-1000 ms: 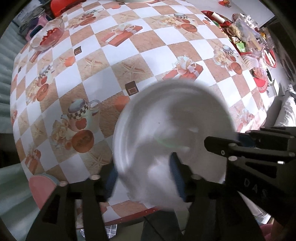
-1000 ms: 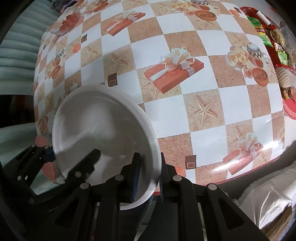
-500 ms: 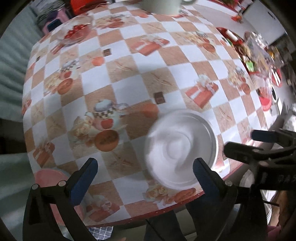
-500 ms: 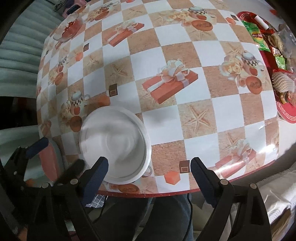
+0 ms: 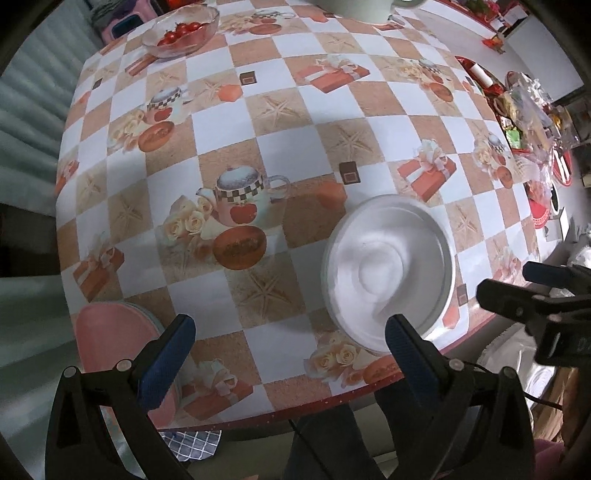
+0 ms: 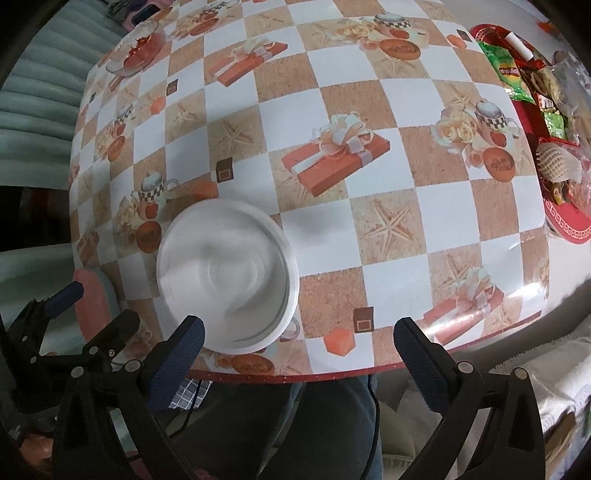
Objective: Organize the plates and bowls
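Note:
A white plate (image 5: 388,269) lies flat on the checked tablecloth near the table's front edge; it also shows in the right wrist view (image 6: 227,275). My left gripper (image 5: 288,350) is open and empty, held above the front edge with the plate just beyond its right finger. My right gripper (image 6: 295,350) is open and empty, with the plate just beyond its left finger. A pink plate (image 5: 110,339) on a stack sits at the front left corner, also seen in the right wrist view (image 6: 92,299).
A glass bowl of tomatoes (image 5: 177,31) stands at the far left. A red tray with snacks (image 6: 535,110) fills the right side. A large white vessel (image 5: 354,7) stands at the far edge. The right gripper's body (image 5: 546,299) shows in the left wrist view.
Both grippers held the white plate a second ago. They have let it go onto the table, opened wide and pulled back toward the front edge.

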Available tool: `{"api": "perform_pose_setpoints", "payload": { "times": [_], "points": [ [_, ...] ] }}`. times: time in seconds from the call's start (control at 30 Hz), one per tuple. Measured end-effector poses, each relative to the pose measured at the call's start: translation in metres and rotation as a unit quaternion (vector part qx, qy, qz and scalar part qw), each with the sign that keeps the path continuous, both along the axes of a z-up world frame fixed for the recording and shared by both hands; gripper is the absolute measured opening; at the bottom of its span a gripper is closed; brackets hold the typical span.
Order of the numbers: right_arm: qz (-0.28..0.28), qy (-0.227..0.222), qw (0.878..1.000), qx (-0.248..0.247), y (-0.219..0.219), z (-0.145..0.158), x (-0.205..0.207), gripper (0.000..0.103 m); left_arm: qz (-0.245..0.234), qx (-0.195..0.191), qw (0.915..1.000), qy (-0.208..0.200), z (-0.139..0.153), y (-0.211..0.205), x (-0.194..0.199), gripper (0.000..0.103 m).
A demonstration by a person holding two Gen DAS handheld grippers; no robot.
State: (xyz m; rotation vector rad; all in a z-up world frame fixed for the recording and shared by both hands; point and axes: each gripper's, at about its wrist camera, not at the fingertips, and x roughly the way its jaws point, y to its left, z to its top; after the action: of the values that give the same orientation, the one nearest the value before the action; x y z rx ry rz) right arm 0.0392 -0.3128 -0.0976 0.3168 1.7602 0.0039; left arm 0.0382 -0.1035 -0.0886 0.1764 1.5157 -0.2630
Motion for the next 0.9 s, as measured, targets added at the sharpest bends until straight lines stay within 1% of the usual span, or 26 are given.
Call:
{"api": "perform_pose_setpoints", "payload": {
  "times": [0.2, 0.9],
  "points": [
    [0.01, 0.003, 1.0, 0.0, 0.006, 0.0, -0.002, 0.103, -0.005, 0.0, 1.0, -0.002, 0.001, -0.002, 0.0, 0.103],
    [-0.009, 0.022, 1.0, 0.002, -0.005, -0.011, -0.011, 0.103, -0.016, 0.014, 0.9997, 0.009, -0.007, -0.01, -0.003, 0.103]
  ]
}}
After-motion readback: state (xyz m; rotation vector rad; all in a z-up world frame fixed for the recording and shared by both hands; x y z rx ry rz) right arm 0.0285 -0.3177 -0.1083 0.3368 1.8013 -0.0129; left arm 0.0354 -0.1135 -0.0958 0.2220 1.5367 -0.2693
